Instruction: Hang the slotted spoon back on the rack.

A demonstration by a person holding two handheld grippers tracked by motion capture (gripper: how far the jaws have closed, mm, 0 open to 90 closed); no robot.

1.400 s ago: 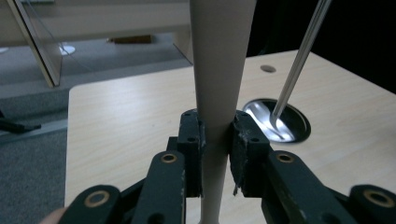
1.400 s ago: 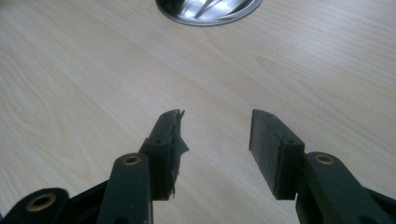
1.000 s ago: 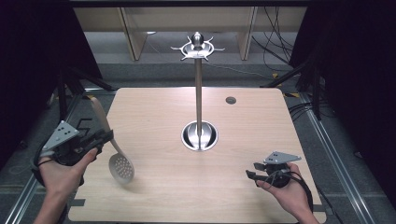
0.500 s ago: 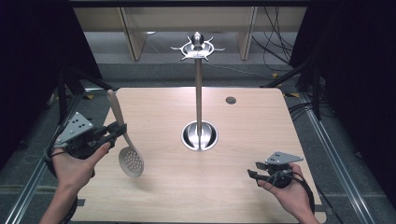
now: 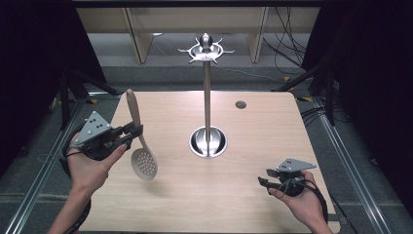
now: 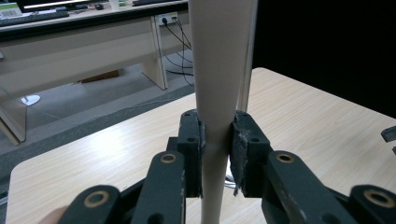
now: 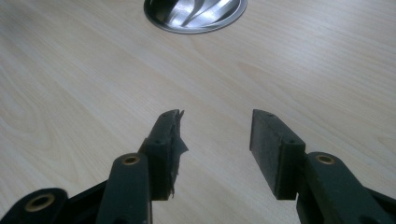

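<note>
So over on the left, the left gripper (image 5: 132, 131) is clamped tight on the handle of a beige slotted spoon (image 5: 141, 156), grabbing it roughly mid-handle. The spoon hangs nearly upright with a slight tilt: the handle tip pokes up above the gripper and the round perforated bowl sits below and a bit to the right of it, lifted off the wooden table (image 5: 253, 126) with its shadow underneath. In the left gripper view you can see both pads (image 6: 244, 154) squeezed right against the pale handle (image 6: 219, 84), no gap at all. Moving toward the middle, there's a metal utensil stand (image 5: 208, 97), a tall thin pole on a shiny round base (image 7: 196, 14) with a ring of hooks at the top, well apart from the spoon. Over on the right, the right gripper (image 5: 263, 181) is low near the front edge of the table, jaws spread wide with nothing between them, just bare wood showing through the gap in the right gripper view.
</note>
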